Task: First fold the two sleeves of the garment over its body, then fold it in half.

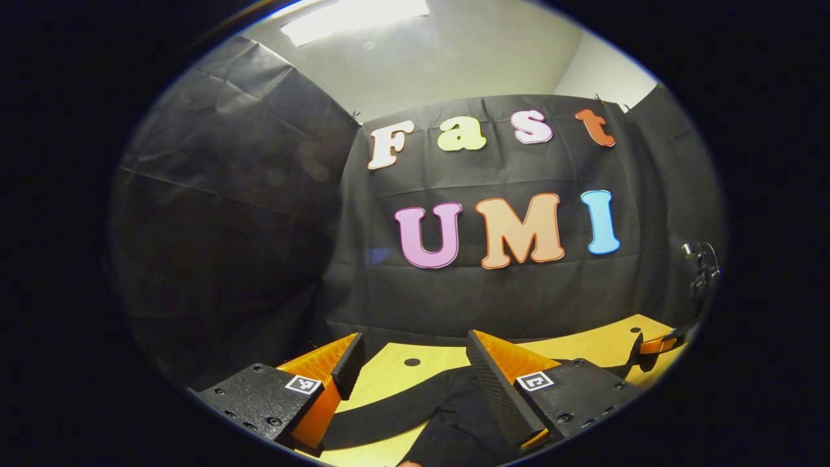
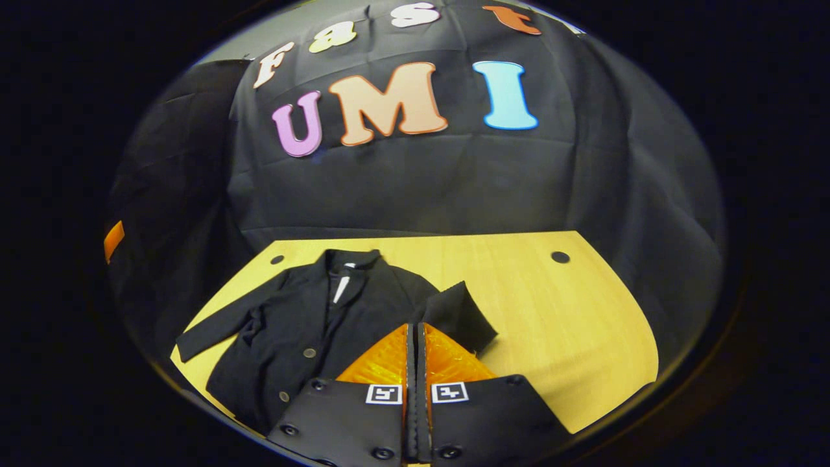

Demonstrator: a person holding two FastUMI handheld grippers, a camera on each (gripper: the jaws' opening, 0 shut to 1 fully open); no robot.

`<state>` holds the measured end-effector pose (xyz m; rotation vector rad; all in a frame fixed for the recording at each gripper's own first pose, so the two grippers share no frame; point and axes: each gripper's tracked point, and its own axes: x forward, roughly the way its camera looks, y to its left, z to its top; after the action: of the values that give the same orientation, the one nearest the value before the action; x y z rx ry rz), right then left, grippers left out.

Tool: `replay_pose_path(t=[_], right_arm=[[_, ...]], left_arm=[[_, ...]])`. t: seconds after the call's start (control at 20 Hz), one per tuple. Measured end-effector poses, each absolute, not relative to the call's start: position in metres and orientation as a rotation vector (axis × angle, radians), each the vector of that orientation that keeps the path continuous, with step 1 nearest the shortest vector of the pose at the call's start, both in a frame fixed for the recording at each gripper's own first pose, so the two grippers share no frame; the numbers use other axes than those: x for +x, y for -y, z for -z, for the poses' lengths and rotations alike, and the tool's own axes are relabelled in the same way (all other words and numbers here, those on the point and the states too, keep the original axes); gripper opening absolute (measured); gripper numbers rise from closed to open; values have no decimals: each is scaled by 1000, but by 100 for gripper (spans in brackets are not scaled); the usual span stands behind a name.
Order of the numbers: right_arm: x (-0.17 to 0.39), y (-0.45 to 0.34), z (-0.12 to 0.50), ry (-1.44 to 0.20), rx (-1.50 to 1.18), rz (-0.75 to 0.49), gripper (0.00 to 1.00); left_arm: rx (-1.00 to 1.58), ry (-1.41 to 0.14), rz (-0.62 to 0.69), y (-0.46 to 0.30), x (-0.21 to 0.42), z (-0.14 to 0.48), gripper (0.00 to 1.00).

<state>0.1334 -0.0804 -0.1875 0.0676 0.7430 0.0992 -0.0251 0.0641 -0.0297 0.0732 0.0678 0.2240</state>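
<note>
Looking along the right gripper's fingers, I had the table (image 2: 551,311) as the biggest thing before me, a pale wooden top with rounded corners and a small dark hole near each far corner, backed by the black cloth wall (image 2: 421,181) of the booth. On the table's left half lay the garment (image 2: 305,324), a dark buttoned jacket spread face up with its collar toward the wall. One sleeve (image 2: 220,324) stretched out flat toward the table's left edge. The other sleeve (image 2: 457,314) was bent back, its cuff raised just beyond my fingertips. The right gripper (image 2: 415,337) had its fingers pressed together with no gap visible between them; I could not tell whether any cloth was pinched there, since the sleeve only met the tips from behind.

In the left gripper view, the same wall (image 1: 259,227) rose ahead under a lit ceiling panel (image 1: 353,16), and the table (image 1: 395,376) showed low between my fingers. The left gripper (image 1: 415,363) stood with its fingers spread well apart, holding nothing. Dark jacket cloth (image 1: 447,415) lay beneath and between them, one strip of it running off to the left across the wood. At the far right edge of that view I saw another gripper's tip (image 1: 655,344) over the table, and above it a small dark clamp (image 1: 703,266) against the cloth.
</note>
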Motion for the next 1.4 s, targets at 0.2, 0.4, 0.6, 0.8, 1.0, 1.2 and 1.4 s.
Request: replay_pose_path(t=[0.2,0.4,0.6,0.8,1.0,1.2,1.4], right_arm=[[146,30,180,-730,41,-165,2],[159,-18,177,-725,39,-210,2],[167,-72,177,-710,34,-262,2],[176,-123,182,-700,28,-300,2],[187,-161,199,-726,23,-310,2],[200,-185,219,-762,26,-295,2],[205,-206,227,-793,89,-302,5]], left_arm=[[62,-81,-246,-96,-26,38,97],[59,-105,-269,-130,-31,51,91],[66,-137,-285,-167,-32,69,93],[68,-168,-285,-196,-30,86,97],[67,-208,-288,-221,-26,107,93],[59,-256,-289,-239,-25,131,98],[0,-343,-304,-252,-29,164,99]])
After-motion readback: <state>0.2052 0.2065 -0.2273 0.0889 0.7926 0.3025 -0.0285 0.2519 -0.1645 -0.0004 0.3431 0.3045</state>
